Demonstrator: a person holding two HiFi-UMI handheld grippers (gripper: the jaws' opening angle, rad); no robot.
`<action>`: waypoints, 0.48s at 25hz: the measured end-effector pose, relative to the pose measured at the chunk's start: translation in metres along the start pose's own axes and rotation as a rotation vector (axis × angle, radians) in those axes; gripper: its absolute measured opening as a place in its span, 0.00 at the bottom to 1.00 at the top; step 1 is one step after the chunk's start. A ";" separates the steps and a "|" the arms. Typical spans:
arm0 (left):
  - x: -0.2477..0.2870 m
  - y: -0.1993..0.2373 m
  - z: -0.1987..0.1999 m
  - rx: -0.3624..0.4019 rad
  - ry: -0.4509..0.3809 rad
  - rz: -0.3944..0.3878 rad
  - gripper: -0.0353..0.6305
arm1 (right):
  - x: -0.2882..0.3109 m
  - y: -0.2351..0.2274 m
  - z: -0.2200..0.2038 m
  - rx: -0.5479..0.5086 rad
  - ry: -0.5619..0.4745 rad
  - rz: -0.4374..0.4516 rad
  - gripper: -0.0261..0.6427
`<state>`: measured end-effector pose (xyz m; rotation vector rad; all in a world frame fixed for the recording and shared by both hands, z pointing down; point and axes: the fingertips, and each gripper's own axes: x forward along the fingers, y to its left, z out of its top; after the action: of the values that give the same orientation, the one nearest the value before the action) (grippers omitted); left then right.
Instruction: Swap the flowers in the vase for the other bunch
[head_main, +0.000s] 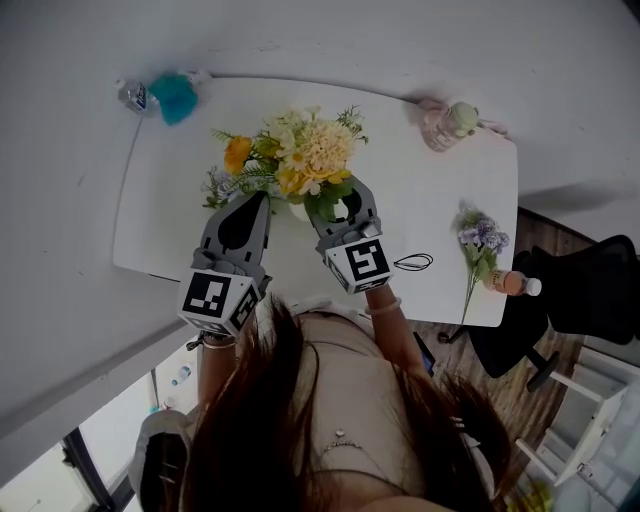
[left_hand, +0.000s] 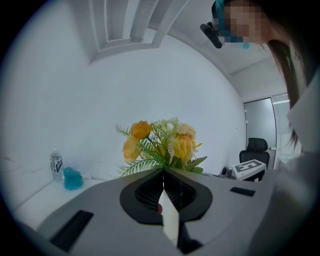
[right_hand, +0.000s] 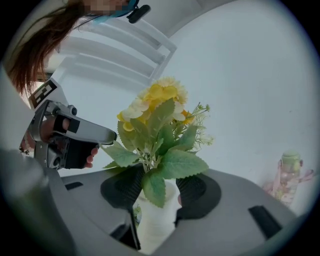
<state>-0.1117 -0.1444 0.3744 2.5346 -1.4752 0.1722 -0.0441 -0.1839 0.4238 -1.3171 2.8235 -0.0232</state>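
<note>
A yellow and orange bouquet (head_main: 300, 155) stands in a white vase (head_main: 298, 211) at the middle of the white table (head_main: 420, 200). My right gripper (head_main: 343, 208) is level at the vase, one jaw on each side of its neck. In the right gripper view the vase (right_hand: 152, 225) fills the gap of that gripper (right_hand: 159, 192), and the pads do not clearly press on it. My left gripper (head_main: 262, 197) is shut and empty just left of the vase, its tips (left_hand: 163, 172) pointing at the bouquet (left_hand: 160, 145). The purple bunch (head_main: 478, 240) lies on the table's right side.
A pink bottle (head_main: 445, 125) stands at the far right corner. A water bottle (head_main: 133, 95) and a blue object (head_main: 176, 97) are at the far left corner. An orange-capped bottle (head_main: 512, 283) lies at the right edge, near a black office chair (head_main: 590, 290).
</note>
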 end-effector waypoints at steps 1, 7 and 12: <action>0.000 -0.001 0.000 0.002 0.001 -0.003 0.06 | -0.001 0.001 -0.001 0.004 0.006 0.007 0.32; 0.005 -0.005 0.004 0.007 0.000 -0.011 0.06 | -0.003 0.002 -0.005 -0.009 0.041 0.036 0.37; 0.011 -0.008 0.007 0.022 -0.008 -0.026 0.06 | -0.003 0.004 -0.011 -0.037 0.094 0.057 0.40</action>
<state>-0.0991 -0.1513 0.3687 2.5734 -1.4502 0.1744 -0.0456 -0.1788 0.4349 -1.2749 2.9525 -0.0329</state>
